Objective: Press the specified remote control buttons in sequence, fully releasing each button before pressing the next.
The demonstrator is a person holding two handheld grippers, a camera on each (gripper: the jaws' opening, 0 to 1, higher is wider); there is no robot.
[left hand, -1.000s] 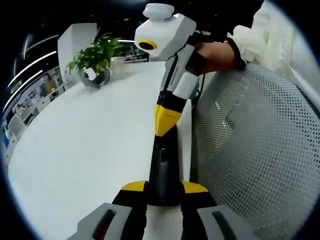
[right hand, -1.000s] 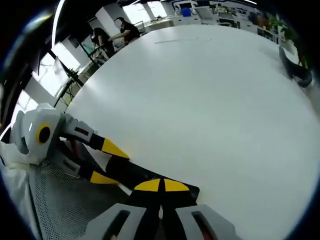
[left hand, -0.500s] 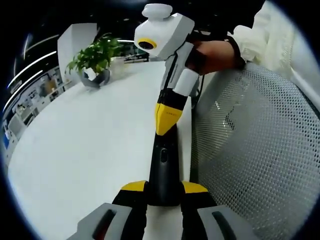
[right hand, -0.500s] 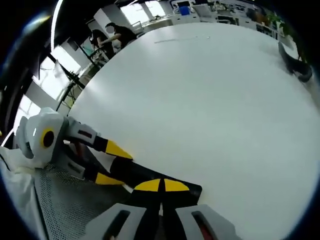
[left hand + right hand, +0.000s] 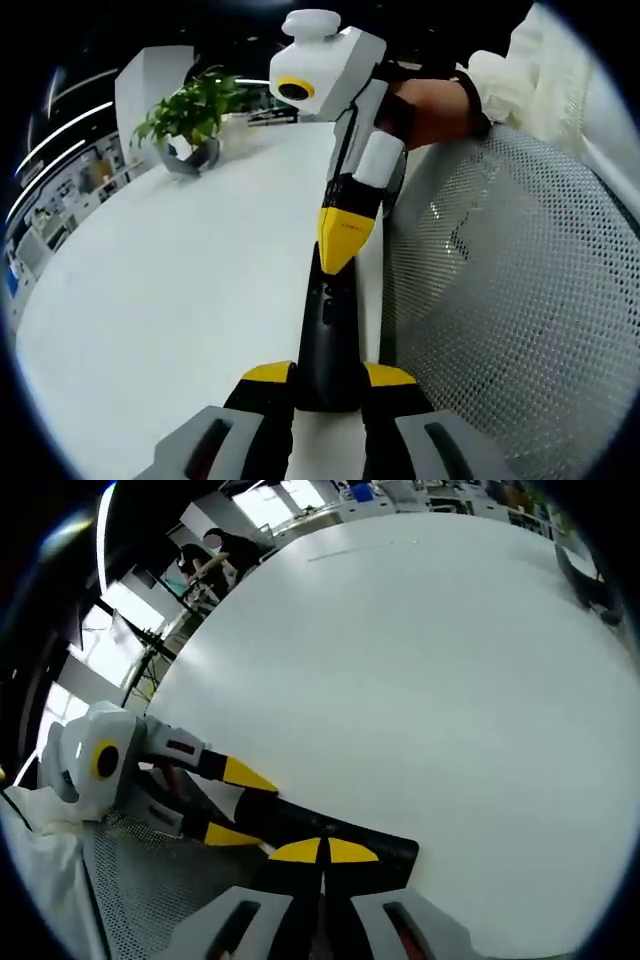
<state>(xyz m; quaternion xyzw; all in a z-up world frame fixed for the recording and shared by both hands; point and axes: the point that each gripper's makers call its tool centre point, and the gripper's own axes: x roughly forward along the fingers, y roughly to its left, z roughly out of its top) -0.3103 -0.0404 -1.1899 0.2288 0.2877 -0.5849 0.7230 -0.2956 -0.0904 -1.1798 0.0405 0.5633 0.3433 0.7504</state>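
The white bench (image 5: 170,300) runs bare and glossy from lower left toward a potted plant (image 5: 190,125) at the upper left of the left gripper view. A white mesh chair back (image 5: 510,300) takes up the right side. The left tongs (image 5: 328,385) clamp the near end of the black remote control (image 5: 327,320) at lower centre. The right tongs (image 5: 340,255), jaws pressed together and holding nothing, touch their yellow tip to the remote's top face. In the right gripper view, windows and office desks (image 5: 300,505) line the upper left.

An open-plan office: long white table (image 5: 420,680), potted plant (image 5: 185,120), distant desks (image 5: 440,495)
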